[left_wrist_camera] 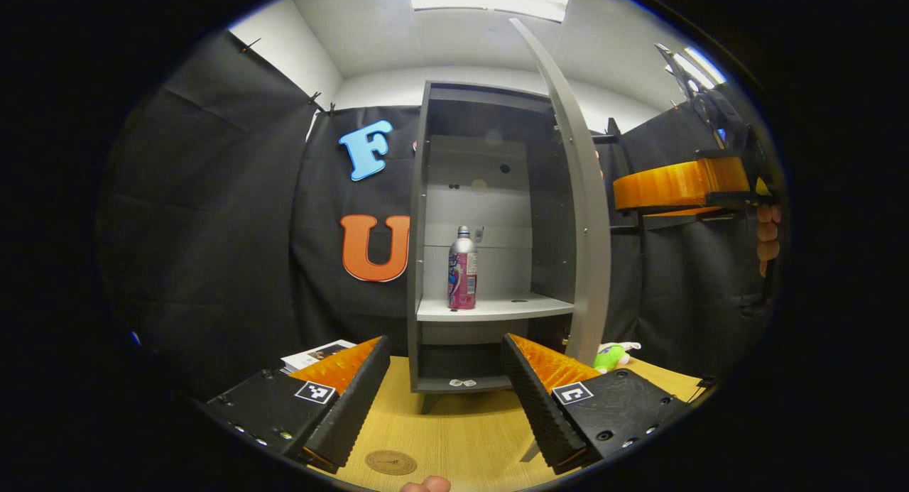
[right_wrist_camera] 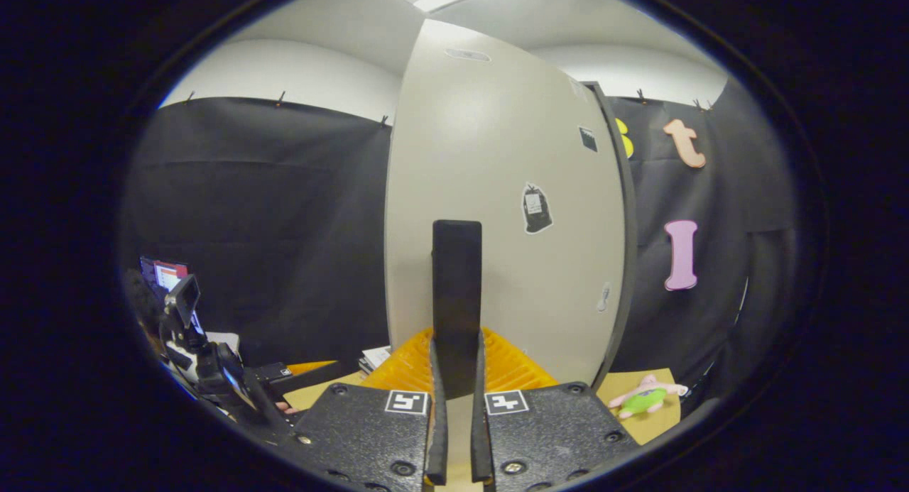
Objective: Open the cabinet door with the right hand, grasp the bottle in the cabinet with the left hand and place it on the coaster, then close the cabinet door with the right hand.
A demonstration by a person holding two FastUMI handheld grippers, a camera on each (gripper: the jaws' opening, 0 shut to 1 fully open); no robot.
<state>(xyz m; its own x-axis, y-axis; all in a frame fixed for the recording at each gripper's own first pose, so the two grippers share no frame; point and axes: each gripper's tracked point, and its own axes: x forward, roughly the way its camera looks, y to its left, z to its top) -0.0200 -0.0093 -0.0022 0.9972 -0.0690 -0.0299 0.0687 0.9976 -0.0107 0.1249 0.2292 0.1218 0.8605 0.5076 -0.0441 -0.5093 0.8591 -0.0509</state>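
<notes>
The grey cabinet stands on the wooden table with its door swung open, seen edge-on. On the middle shelf a silver bottle with a pink label stands upright. My left gripper is open, low over the table in front of the cabinet and well short of the bottle. A round brown coaster lies on the table between its fingers. In the right gripper view, my right gripper is shut on the door's black vertical handle, against the pale door. From the left it shows as an orange body beside the door.
A green and pink plush toy lies on the table to the right of the door, also seen as the plush toy. Papers lie at the table's left. A hand holds the right gripper. The left gripper is at lower left.
</notes>
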